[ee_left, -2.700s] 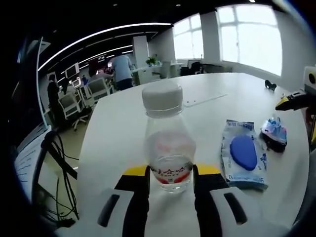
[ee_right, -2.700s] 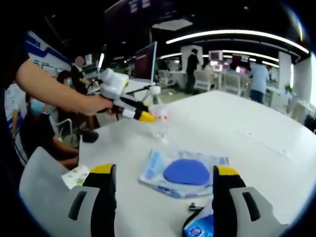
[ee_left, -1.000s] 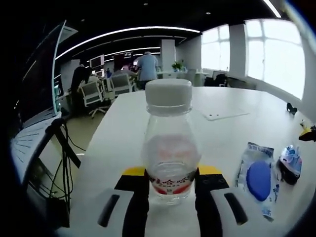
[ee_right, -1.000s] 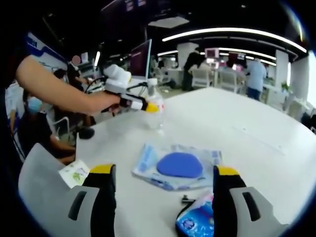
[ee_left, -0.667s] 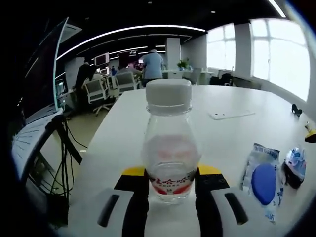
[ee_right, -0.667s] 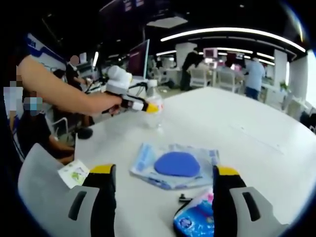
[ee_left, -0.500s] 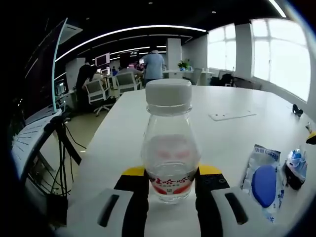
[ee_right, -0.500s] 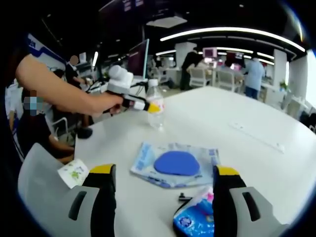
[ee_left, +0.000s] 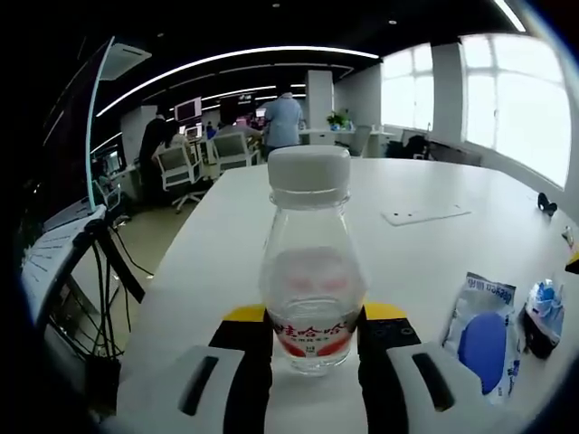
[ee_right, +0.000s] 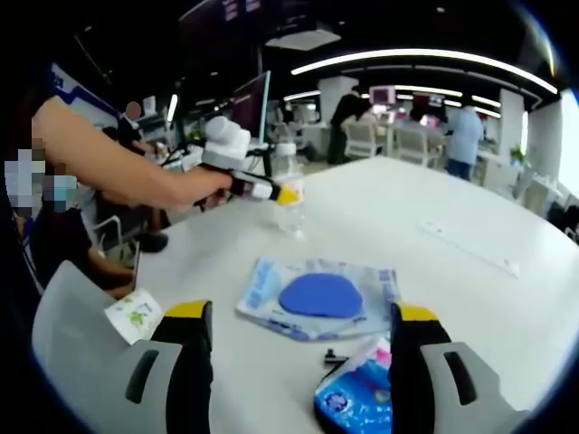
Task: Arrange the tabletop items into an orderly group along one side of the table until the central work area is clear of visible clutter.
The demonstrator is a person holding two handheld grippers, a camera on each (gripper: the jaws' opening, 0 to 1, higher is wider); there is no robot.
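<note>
The left gripper (ee_left: 314, 336) has its fingers clamped on a clear plastic bottle (ee_left: 310, 262) standing upright on the smooth white worktop (ee_left: 425, 244), while the right gripper (ee_right: 301, 357) holds its fingers wide apart over a crinkly blue packet (ee_right: 355, 394)

The bottle (ee_left: 309, 271), at the centre of the left gripper view, bears a red band with white characters across its lower part, too blurred to read. The blue-and-white packet (ee_left: 480, 333) at the lower right carries dark print along its top edge, likewise too small to make out.
</note>
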